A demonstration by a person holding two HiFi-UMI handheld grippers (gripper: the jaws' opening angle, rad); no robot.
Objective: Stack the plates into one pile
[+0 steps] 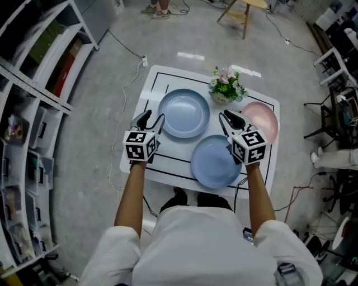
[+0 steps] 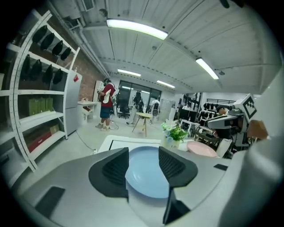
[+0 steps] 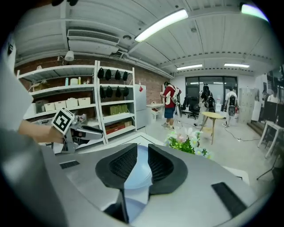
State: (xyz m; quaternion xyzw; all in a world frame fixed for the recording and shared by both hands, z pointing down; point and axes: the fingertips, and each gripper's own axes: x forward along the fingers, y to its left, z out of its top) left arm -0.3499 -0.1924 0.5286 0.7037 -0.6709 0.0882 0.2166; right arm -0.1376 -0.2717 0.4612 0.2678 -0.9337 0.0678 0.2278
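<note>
Three plates lie apart on the white table point(image 1: 146, 165): a pale blue one point(image 1: 183, 113) at the back left, a blue one point(image 1: 215, 162) at the front, and a pink one point(image 1: 262, 120) at the right. My left gripper point(image 1: 152, 118) hovers at the left rim of the back blue plate point(image 2: 144, 177); its jaws stand wide apart and hold nothing. My right gripper point(image 1: 228, 118) hangs above the front plate's far edge. A narrow gap shows between its jaws, with nothing gripped; blue plate point(image 3: 138, 175) shows through the gap.
A small pot of flowers point(image 1: 226, 85) stands at the table's back, between the pale blue and pink plates. Shelving point(image 1: 39, 84) runs along the left. A wooden stool point(image 1: 244, 12) and people stand farther off. Cables lie on the floor.
</note>
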